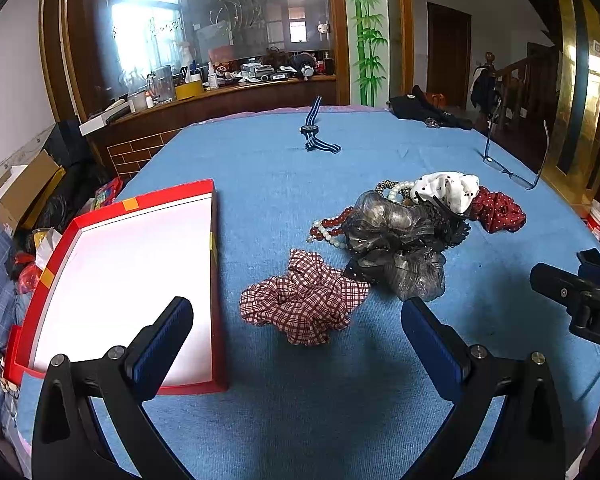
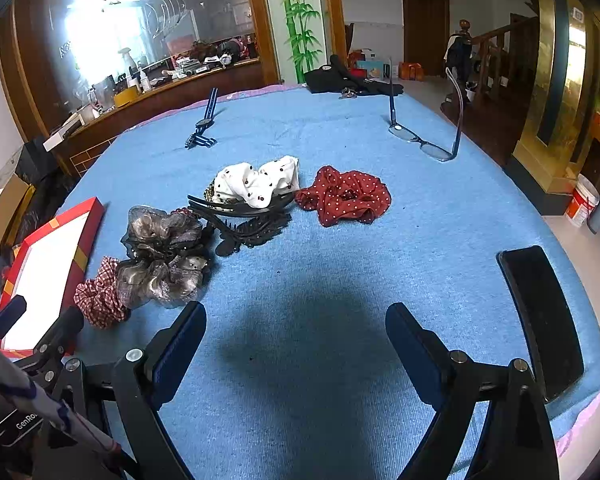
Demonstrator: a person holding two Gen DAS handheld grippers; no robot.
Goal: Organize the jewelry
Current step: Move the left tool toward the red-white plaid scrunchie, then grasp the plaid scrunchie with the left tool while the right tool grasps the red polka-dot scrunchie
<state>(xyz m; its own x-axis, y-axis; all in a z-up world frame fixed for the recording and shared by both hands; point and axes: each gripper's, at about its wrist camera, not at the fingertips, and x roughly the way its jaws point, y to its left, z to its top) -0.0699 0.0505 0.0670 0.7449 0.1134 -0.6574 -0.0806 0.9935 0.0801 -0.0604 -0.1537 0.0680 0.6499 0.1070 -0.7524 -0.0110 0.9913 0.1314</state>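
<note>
On the blue cloth lies a pile of accessories: a red plaid scrunchie (image 1: 304, 300) (image 2: 100, 298), a grey organza scrunchie (image 1: 396, 244) (image 2: 162, 254), a white dotted scrunchie (image 1: 448, 188) (image 2: 256, 182), a red dotted scrunchie (image 1: 498, 210) (image 2: 346, 196), bead bracelets (image 1: 332, 230) and black hair clips (image 2: 248, 222). A red box with a white inside (image 1: 128, 280) (image 2: 48, 268) sits to the left. My left gripper (image 1: 298, 336) is open, just short of the plaid scrunchie. My right gripper (image 2: 296, 340) is open over bare cloth, with nothing between its fingers.
A striped-strap watch (image 1: 315, 130) (image 2: 202, 124) and glasses (image 1: 514, 156) (image 2: 424, 140) lie farther back. A black phone (image 2: 542, 316) rests near the right edge. Dark cloth (image 1: 424, 112) lies at the far edge. The right gripper's body (image 1: 580, 300) shows at the left view's right side.
</note>
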